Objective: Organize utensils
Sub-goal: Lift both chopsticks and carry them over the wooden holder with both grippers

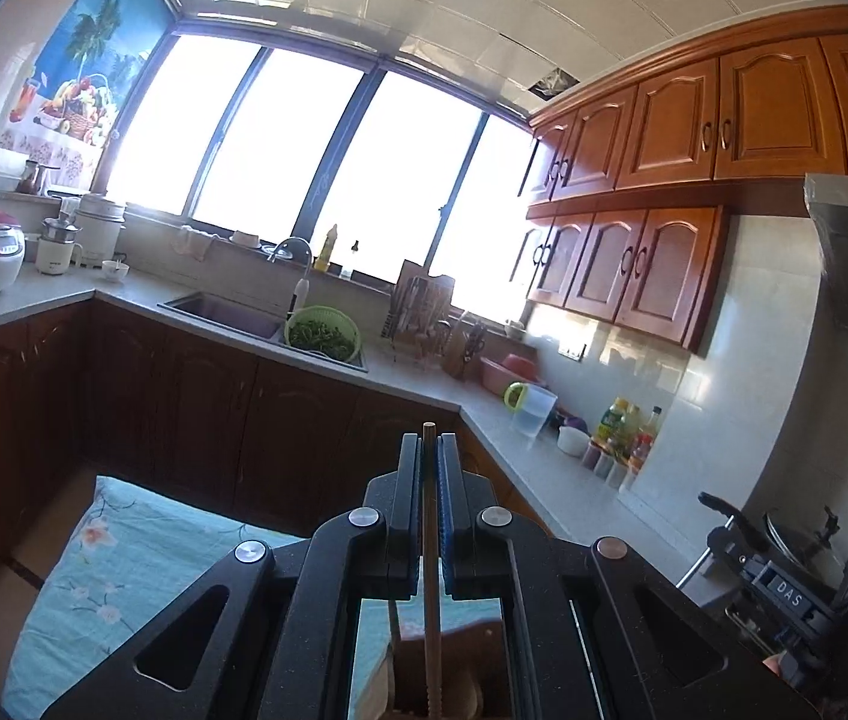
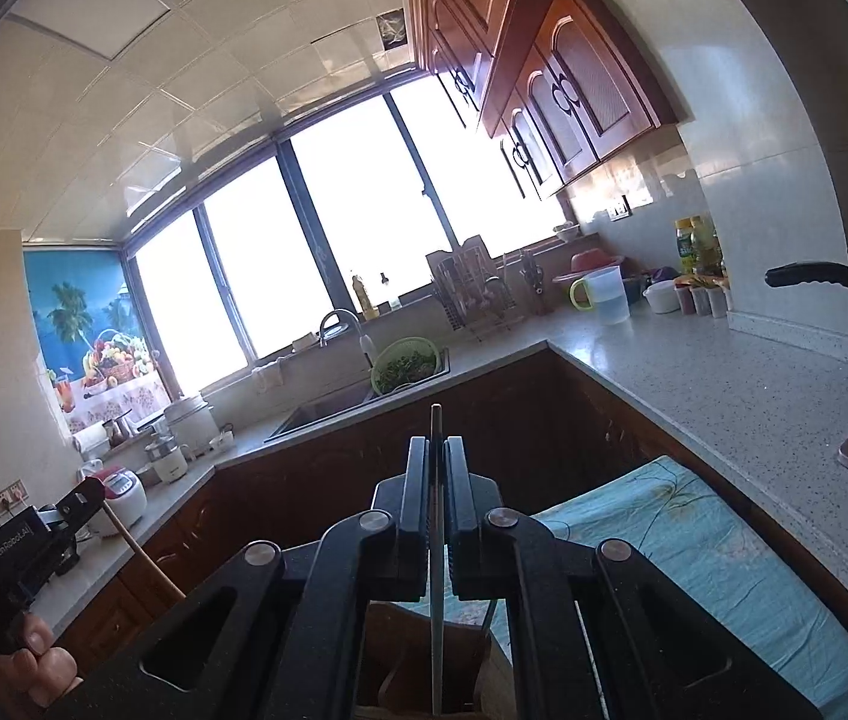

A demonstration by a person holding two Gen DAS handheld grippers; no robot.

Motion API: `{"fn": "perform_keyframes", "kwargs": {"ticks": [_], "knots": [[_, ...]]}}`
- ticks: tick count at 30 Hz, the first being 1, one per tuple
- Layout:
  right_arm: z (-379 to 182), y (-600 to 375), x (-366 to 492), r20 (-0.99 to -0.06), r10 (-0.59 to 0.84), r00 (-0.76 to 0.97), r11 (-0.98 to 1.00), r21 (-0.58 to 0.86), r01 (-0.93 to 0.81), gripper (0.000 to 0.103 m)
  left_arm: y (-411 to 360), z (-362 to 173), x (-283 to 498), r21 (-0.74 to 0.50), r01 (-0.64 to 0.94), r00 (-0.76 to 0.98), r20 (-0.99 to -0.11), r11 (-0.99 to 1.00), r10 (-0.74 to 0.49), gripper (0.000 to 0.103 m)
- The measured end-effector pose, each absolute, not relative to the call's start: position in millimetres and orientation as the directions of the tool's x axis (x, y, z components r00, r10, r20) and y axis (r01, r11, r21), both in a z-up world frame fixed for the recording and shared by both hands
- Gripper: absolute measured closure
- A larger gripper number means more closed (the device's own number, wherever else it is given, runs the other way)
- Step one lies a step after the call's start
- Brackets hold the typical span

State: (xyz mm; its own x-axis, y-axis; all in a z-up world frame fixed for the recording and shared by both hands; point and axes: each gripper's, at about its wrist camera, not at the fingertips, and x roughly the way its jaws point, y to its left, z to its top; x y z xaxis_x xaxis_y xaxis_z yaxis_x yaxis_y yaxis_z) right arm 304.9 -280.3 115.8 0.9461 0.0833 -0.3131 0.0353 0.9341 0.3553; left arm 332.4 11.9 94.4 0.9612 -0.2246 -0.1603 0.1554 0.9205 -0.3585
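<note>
The left gripper (image 1: pixel 430 450) is sitting closest to its lens, its matte black fingers (image 1: pixel 408 480) pressing nearly together on a thin round wooden stick (image 1: pixel 431 540) that is running straight up between the blue pads and poking just past the tips. In the right wrist view the right gripper (image 2: pixel 437 450) is pinching in the same way a flat, thin metal utensil (image 2: pixel 436 540), seen edge on, its end rising a little above the tips; what kind of utensil it is cannot be told. Below both grippers a light blue cloth (image 1: pixel 123 546) with a flower print is lying wrinkled, with a brown container (image 1: pixel 454 648) partly showing under the fingers; its contents are hidden. The left gripper is also appearing at the lower left of the right view, a hand (image 2: pixel 33 660) gripping it and the wooden stick slanting down from it. Beyond, a speckled grey counter (image 2: pixel 694 372) is wrapping around dark wood cabinets (image 1: pixel 213 408), leaving a broad bare stretch near the right gripper. A green colander (image 1: pixel 321 333) of greens is resting in the steel sink (image 1: pixel 225 312). Both grippers are hanging in open air, well apart from the counter edges.
</note>
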Motion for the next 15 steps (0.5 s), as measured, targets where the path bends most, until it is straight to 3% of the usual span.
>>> {"fn": "perform_keyframes", "kwargs": {"ticks": [11,15], "knots": [[39,-276,324,-0.360,0.052,0.931,0.933,0.349,0.083,0.099,-29,6,388,-0.374,0.075,0.951,-0.253,0.924,-0.179,0.100],[21,-275,329,-0.422,0.066,0.904,0.936,0.341,0.090,0.098,-37,-9,404,-0.363,0.078,0.933,-0.301,0.929,-0.196,0.100]]}}
